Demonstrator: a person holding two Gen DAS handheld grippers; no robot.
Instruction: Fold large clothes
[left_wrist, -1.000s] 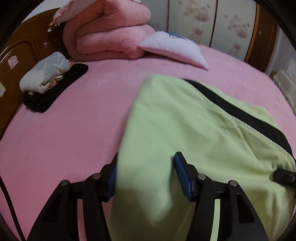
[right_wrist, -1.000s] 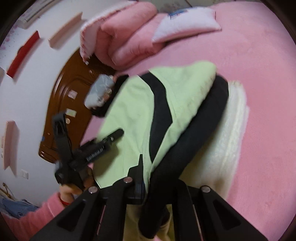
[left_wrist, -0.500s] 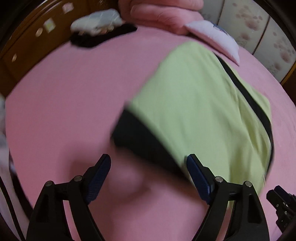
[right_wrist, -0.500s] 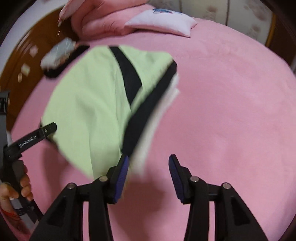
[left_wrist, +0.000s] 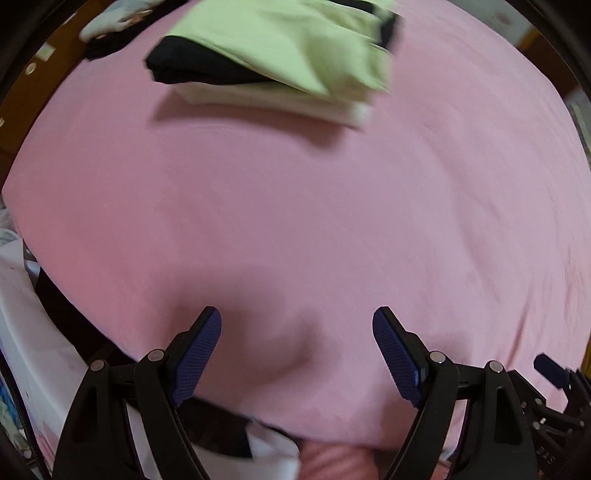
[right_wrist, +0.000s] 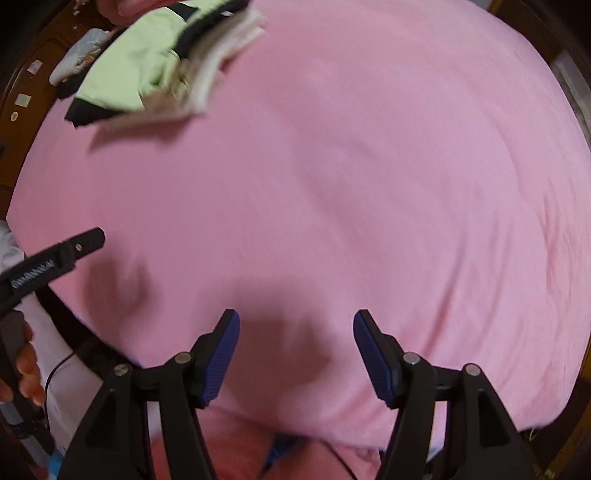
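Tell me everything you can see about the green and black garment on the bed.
The green and black garment lies folded into a compact bundle at the far side of the pink bed. Its top layer is pale green soft cloth; a black section shows at the left corner, and cream-white layers lie underneath, resting on the bed. The edges are uneven and the image is blurred. Neither gripper touches it: the left gripper and the right gripper are open and empty, well apart from it.
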